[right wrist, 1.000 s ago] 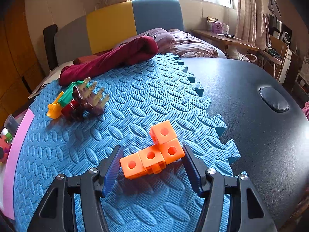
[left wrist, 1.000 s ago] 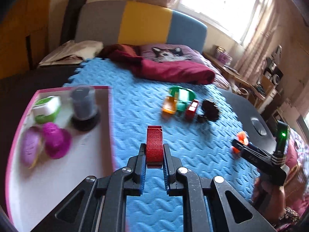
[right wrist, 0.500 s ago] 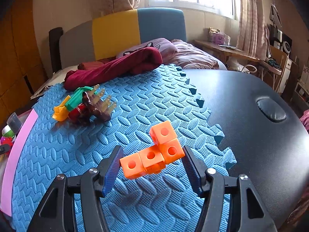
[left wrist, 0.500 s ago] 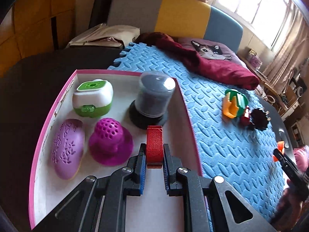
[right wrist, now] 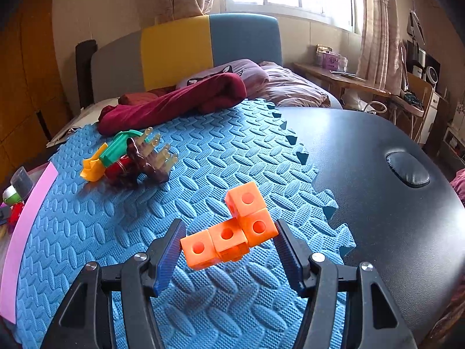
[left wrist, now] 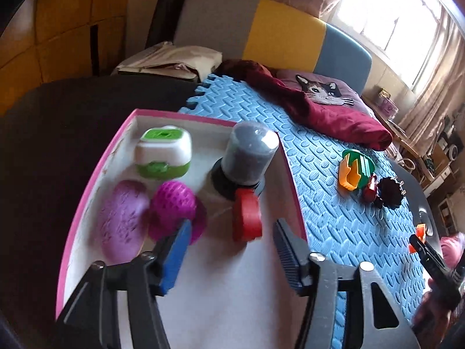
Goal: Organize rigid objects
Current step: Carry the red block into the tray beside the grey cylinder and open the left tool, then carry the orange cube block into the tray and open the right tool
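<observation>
My left gripper (left wrist: 232, 250): jaws opening, about half wide, over the pink-rimmed tray (left wrist: 96, 174). One red block (left wrist: 246, 218) lies between the pads, touching neither, inside the tray just in front of the dark jar.

My right gripper (right wrist: 226, 250): jaws about half wide, closed on one orange block piece (right wrist: 232, 232) made of four joined cubes, a pad against each end, above the blue foam mat (right wrist: 203, 157).

Tray contents, counted:
- one green-and-white box (left wrist: 163, 152), far left
- one dark jar (left wrist: 250, 157) with a clear cover, far right
- one lilac oval piece (left wrist: 122, 221), near left
- one magenta knobbed piece (left wrist: 174, 206), beside it
- the one red block

On the mat, well apart from the tray: one cluster of toys (right wrist: 130, 157), yellow, green, red and dark brown pieces touching; I cannot count them exactly. One dark red cloth (right wrist: 174, 101) at the far edge.
</observation>
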